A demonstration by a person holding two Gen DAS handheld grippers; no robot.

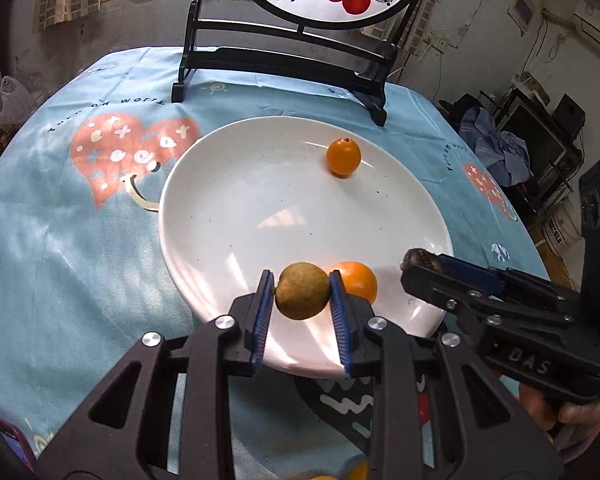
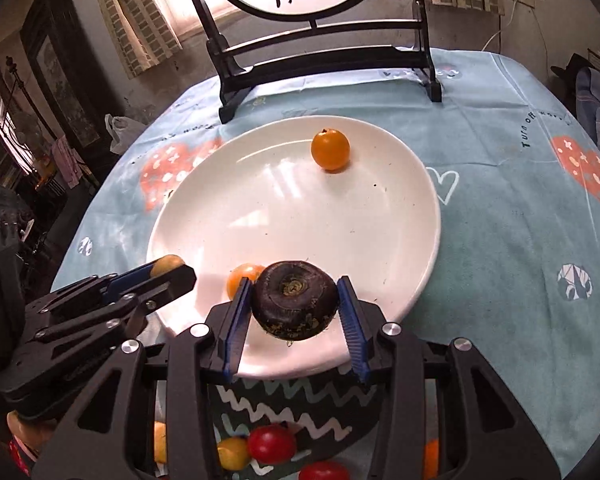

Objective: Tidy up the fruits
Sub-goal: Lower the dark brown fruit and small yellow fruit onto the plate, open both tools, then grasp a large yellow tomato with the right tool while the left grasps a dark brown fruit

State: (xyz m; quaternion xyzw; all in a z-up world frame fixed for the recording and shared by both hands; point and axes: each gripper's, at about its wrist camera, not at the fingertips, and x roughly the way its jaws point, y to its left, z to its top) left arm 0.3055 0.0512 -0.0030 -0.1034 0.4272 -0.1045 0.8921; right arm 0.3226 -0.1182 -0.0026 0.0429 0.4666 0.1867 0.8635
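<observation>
A large white plate (image 1: 236,216) lies on the blue tablecloth. My left gripper (image 1: 302,288) is shut on a brownish-green round fruit (image 1: 302,290) over the plate's near rim. An orange fruit (image 1: 358,280) sits on the plate just behind it, and another orange fruit (image 1: 343,157) sits at the plate's far side. My right gripper (image 2: 294,300) is shut on a dark purple-brown fruit (image 2: 295,304) over the plate's (image 2: 300,216) near rim. It also shows at the right in the left wrist view (image 1: 416,260). The left gripper (image 2: 172,268) shows at the left in the right wrist view.
A black wooden stand with a round painted screen (image 1: 284,64) stands behind the plate. Loose red and yellow fruits (image 2: 270,444) lie on the cloth under my right gripper. The table's edges fall away on both sides, with room clutter beyond.
</observation>
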